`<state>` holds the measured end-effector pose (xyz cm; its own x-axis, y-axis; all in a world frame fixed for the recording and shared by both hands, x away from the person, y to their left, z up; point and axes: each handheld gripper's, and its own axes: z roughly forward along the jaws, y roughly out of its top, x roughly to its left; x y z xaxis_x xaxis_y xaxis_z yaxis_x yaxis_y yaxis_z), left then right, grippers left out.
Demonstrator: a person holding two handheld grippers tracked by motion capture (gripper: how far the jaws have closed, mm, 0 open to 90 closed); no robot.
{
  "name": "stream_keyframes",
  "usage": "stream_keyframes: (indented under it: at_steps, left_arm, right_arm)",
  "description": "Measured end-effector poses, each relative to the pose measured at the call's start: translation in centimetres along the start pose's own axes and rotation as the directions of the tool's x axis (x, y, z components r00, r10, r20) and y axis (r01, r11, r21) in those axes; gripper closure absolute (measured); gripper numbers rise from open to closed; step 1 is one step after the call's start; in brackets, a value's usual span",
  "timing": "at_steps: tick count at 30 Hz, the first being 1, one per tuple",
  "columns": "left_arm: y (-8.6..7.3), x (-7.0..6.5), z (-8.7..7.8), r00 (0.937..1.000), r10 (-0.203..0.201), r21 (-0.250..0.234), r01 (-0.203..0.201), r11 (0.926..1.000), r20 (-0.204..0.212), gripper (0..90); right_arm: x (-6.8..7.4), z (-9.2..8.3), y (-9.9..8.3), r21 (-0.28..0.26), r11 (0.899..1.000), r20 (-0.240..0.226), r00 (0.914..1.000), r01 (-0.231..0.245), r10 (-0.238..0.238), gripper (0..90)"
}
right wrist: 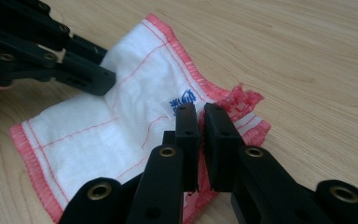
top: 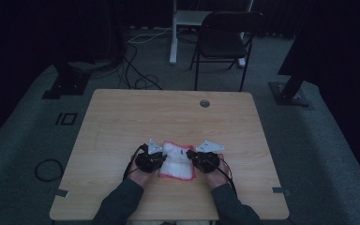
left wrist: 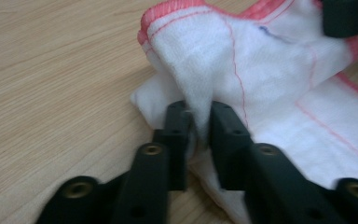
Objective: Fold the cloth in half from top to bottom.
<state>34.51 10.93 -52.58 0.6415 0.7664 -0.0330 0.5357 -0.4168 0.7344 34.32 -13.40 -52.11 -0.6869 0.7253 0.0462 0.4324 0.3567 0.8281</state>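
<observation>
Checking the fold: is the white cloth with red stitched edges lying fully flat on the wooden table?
No, the cloth rises in a ridge between the left gripper jaws.

Both grippers are black — the left gripper (top: 151, 160) and right gripper (top: 205, 159) each carry a grey three-cornered plate. Brass-ringed screw holes dot the jaw arms. Dark grey sleeves (top: 122, 201) — black cables trail back.

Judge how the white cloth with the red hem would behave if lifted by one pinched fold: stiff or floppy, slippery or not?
The cloth is probably floppy: in the left gripper view it rises to a soft peak between the left gripper's jaws and creases around it. It likely weighs little, lying thin on the table. Its woven surface and frayed hem suggest it will not slip easily.
</observation>
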Motion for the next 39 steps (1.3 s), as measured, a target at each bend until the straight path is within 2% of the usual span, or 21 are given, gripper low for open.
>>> stream_keyframes:
  at_steps: [3,4,9,10,11,12,13,14,15,16,17,18,19,20,21,22,23,24,25,28,39]
  left_arm:
    - [0.1,0.3,-0.3,0.9996,-0.021,-0.02,0.022,0.9996,0.018,62.6]
    - [0.4,0.6,-0.6,0.9982,-0.047,-0.047,0.049,0.9977,0.038,60.3]
    - [1.5,1.0,-1.0,0.9945,-0.076,-0.1,0.083,0.9915,0.072,54.2]
    - [2.4,1.5,-0.9,0.9897,-0.098,-0.112,0.109,0.9877,0.105,52.4]
    - [2.4,1.5,-0.9,0.9897,-0.098,-0.112,0.109,0.9877,0.105,50.2]
    - [2.9,2.1,-0.5,0.979,-0.15,-0.111,0.165,0.98,0.138,48.6]
    - [2.9,2.1,-0.5,0.979,-0.15,-0.111,0.165,0.98,0.138,47.2]
    - [3.3,2.8,0.2,0.9599,-0.208,-0.074,0.225,0.9716,0.188,44.8]
    - [3.3,2.8,0.2,0.9599,-0.208,-0.074,0.225,0.9716,0.188,44.1]
    - [3.4,3.2,1.0,0.9474,-0.246,-0.038,0.259,0.965,0.204,44.1]
    - [3.4,3.2,1.0,0.9474,-0.246,-0.038,0.259,0.965,0.204,44.6]
    - [3.4,3.3,1.4,0.9408,-0.273,-0.016,0.282,0.9592,0.2,48.8]
    - [3.4,3.3,1.4,0.9408,-0.273,-0.016,0.282,0.9592,0.2,53.2]
    - [3.3,3.3,1.4,0.936,-0.278,-0.016,0.288,0.9575,0.216,60.4]
    - [3.3,3.3,1.4,0.936,-0.278,-0.016,0.288,0.9575,0.216,65.9]
    - [3.3,2.9,1.1,0.9446,-0.258,-0.017,0.267,0.9637,0.203,74.2]
    - [3.3,2.9,1.1,0.9446,-0.258,-0.017,0.267,0.9637,0.203,77.8]
    - [3.3,2.6,0.6,0.9501,-0.228,-0.03,0.239,0.9705,0.213,81.6]
    - [3.3,2.6,0.6,0.9501,-0.228,-0.03,0.239,0.9705,0.213,82.6]
    - [3.0,1.8,-0.8,0.9591,-0.173,-0.062,0.192,0.9795,0.224,83.0]
    - [0.1,1.1,-3.0,0.9625,-0.142,-0.104,0.169,0.98,0.231,81.8]
  right_arm:
    - [-0.1,0.0,0.0,0.0,1.0,-0.001,1.0,-0.004,0.004,85.4]
    - [-0.2,0.0,0.0,0.001,1.0,0.0,1.0,-0.004,0.004,85.4]
    - [0.0,0.0,0.0,-0.004,1.0,0.001,1.0,0.002,-0.002,85.4]
    - [0.0,0.0,0.1,-0.006,1.0,0.002,1.0,0.0,0.0,85.4]
    - [0.0,0.0,0.1,-0.006,1.0,0.002,1.0,0.0,0.0,85.4]
    - [0.0,-0.1,0.0,-0.009,1.0,0.004,1.0,0.001,-0.001,85.4]
    - [0.0,-0.1,0.0,-0.009,1.0,0.004,1.0,0.001,-0.001,85.4]
    - [0.0,-0.1,0.0,-0.012,1.0,0.004,1.0,0.002,-0.002,85.4]
    - [0.0,-0.1,0.0,-0.012,1.0,0.004,1.0,0.002,-0.002,85.4]
    - [0.0,-0.1,-0.1,-0.015,1.0,0.005,1.0,0.001,-0.001,85.4]
    - [0.0,-0.1,-0.1,-0.015,1.0,0.005,1.0,0.001,-0.001,85.4]
    - [0.1,-0.2,-0.2,-0.014,1.0,0.003,1.0,0.003,-0.003,85.4]
    - [0.1,-0.2,-0.2,-0.014,1.0,0.003,1.0,0.005,-0.005,85.4]
    - [0.1,-0.3,-0.2,-0.013,1.0,0.002,1.0,0.007,-0.007,85.3]
    - [0.1,-0.3,-0.2,-0.013,1.0,0.002,1.0,0.007,-0.007,85.3]
    - [0.2,-0.4,-0.3,-0.016,1.0,0.0,1.0,0.008,-0.008,85.1]
    - [0.2,-0.4,-0.3,-0.016,1.0,0.0,1.0,0.008,-0.008,85.1]
    - [0.2,-0.5,-0.4,-0.017,1.0,-0.003,1.0,0.009,-0.009,84.6]
    - [0.2,-0.5,-0.4,-0.017,1.0,-0.003,1.0,0.009,-0.009,84.6]
    - [0.3,-0.9,-0.6,-0.009,1.0,-0.011,0.9999,0.012,-0.012,81.9]
    - [-0.1,-2.6,-1.6,-0.016,1.0,-0.001,0.9997,-0.025,0.025,66.1]
